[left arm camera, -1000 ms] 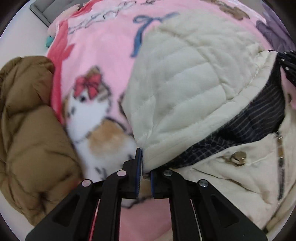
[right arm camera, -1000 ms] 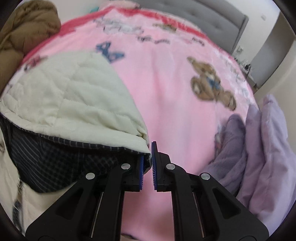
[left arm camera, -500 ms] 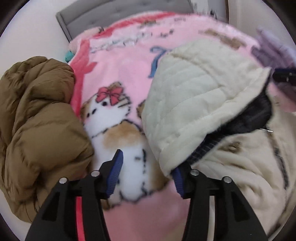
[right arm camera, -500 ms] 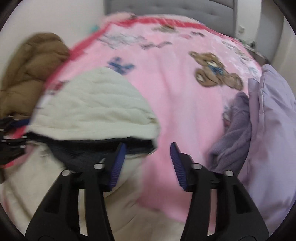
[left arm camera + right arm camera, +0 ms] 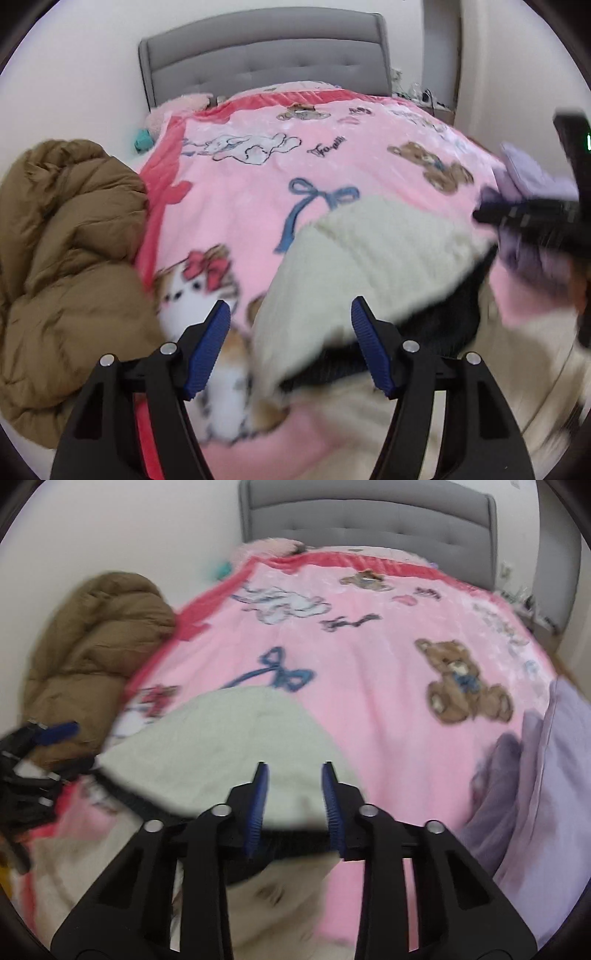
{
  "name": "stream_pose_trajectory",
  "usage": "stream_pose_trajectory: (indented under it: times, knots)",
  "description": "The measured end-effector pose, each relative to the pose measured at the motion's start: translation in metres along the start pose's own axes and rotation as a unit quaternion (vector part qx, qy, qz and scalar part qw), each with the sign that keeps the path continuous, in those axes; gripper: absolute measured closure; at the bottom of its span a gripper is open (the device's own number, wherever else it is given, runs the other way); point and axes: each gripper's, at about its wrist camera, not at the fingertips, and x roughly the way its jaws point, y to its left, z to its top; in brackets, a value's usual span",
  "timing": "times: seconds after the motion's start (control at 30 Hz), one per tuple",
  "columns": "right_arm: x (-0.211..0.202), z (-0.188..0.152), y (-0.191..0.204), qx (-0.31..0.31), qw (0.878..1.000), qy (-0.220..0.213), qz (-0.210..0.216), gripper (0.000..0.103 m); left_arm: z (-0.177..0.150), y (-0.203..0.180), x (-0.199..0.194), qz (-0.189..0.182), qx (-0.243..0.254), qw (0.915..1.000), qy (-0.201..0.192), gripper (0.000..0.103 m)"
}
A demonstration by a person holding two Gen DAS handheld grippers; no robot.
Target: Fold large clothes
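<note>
The cream quilted jacket (image 5: 373,258) lies on the pink blanket (image 5: 251,192) of the bed, near its foot end. Its rounded hood is spread flat and points toward the headboard, quilted side up, with stitched channels running across it. Below the hood's edge a band of dark lining (image 5: 443,317) shows (the pattern is too blurred to read). The jacket's cream body (image 5: 280,897) spreads toward the camera, rumpled, its lower part out of view. In the right wrist view the hood (image 5: 229,746) sits just below the blanket's blue bow print.
</note>
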Motion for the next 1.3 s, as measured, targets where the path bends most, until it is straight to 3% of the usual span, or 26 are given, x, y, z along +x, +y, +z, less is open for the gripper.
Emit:
stream_pose_trajectory:
  times: [0.13,0.3,0.47,0.53,0.67,0.7,0.77,0.83,0.9,1.13,1.3]
  knots:
    - [0.038,-0.008,-0.013,0.016,0.995,0.095,0.0,0.08,0.002,0.011,0.054,-0.027,-0.027,0.9935,0.107,0.036]
    - [0.067,-0.043,-0.02,0.014,0.987,0.16,0.021,0.081,-0.028,0.014,0.088,-0.032,-0.008,0.9875,0.154,0.035]
    - [0.083,-0.057,-0.016,0.01,0.987,0.163,0.005,0.081,-0.046,0.026,0.104,-0.055,-0.071,0.9842,0.153,0.027]
    - [0.088,-0.057,-0.009,-0.008,0.986,0.168,-0.009,0.082,-0.048,0.025,0.108,-0.05,-0.074,0.9846,0.151,0.024]
    - [0.072,-0.044,-0.007,-0.013,0.986,0.164,-0.01,0.079,-0.039,0.008,0.09,-0.005,-0.012,0.9927,0.12,0.024]
    - [0.065,-0.041,-0.008,-0.008,0.988,0.157,0.0,0.073,-0.036,0.004,0.079,0.001,0.007,0.9948,0.101,0.024]
    - [0.041,-0.031,-0.012,0.007,0.99,0.123,0.062,0.061,-0.031,0.002,0.059,-0.018,0.035,0.9966,0.073,0.024]
    - [0.027,-0.024,-0.015,0.011,0.991,0.106,0.076,0.05,-0.027,0.005,0.042,-0.028,0.051,0.997,0.051,0.024]
    - [0.018,-0.013,-0.016,0.006,0.992,0.09,0.09,0.049,-0.019,0.011,0.033,-0.047,0.054,0.9967,0.038,0.024]
    - [0.053,0.032,-0.007,-0.081,0.992,0.089,0.05,0.044,0.019,0.027,0.065,-0.062,0.036,0.9954,0.065,0.02]
    - [0.082,0.057,-0.006,-0.073,0.989,0.101,0.074,0.036,0.036,0.026,0.105,-0.043,0.05,0.9926,0.102,0.019]
